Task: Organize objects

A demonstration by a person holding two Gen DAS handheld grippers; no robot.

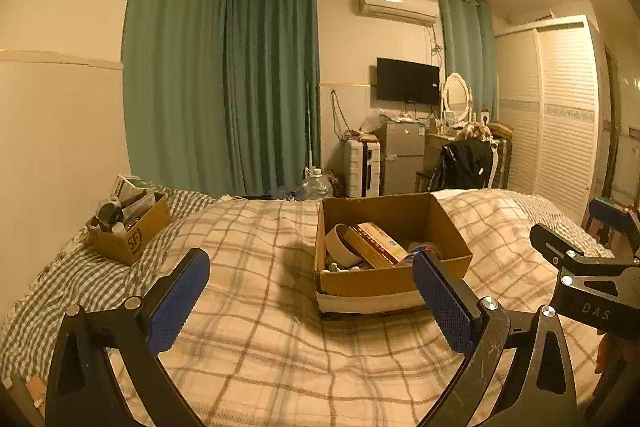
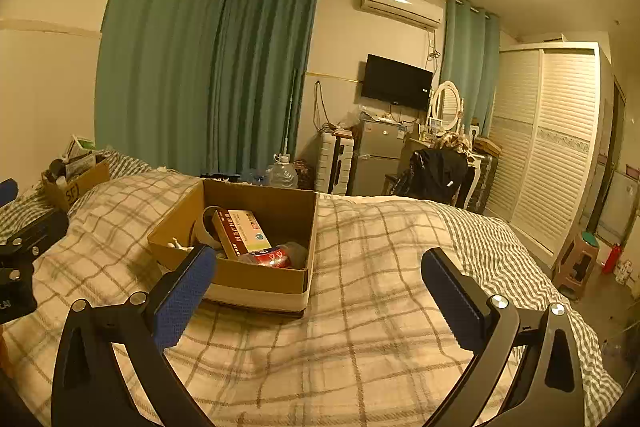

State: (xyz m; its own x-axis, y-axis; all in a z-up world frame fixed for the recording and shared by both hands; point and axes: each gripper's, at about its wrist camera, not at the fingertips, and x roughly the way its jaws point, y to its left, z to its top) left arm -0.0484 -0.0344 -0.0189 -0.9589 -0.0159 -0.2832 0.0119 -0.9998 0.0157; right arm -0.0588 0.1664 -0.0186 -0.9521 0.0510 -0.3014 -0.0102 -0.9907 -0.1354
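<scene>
Cardboard box (image 1: 390,255) of clutter sits mid-bed on plaid blanket (image 1: 260,307), within my reach | left gripper (image 1: 312,303) wide open, empty | right gripper (image 2: 320,303) wide open, empty | smaller full carton (image 1: 128,231) well apart, far left.

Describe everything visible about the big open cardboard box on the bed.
The cardboard box is brown, shallow and lidless, with a white band around its base. It sits flat on the plaid blanket. Inside lie a red-and-white carton, a red can, a pale ring-shaped item and small white bits. Neither gripper touches it.
</scene>
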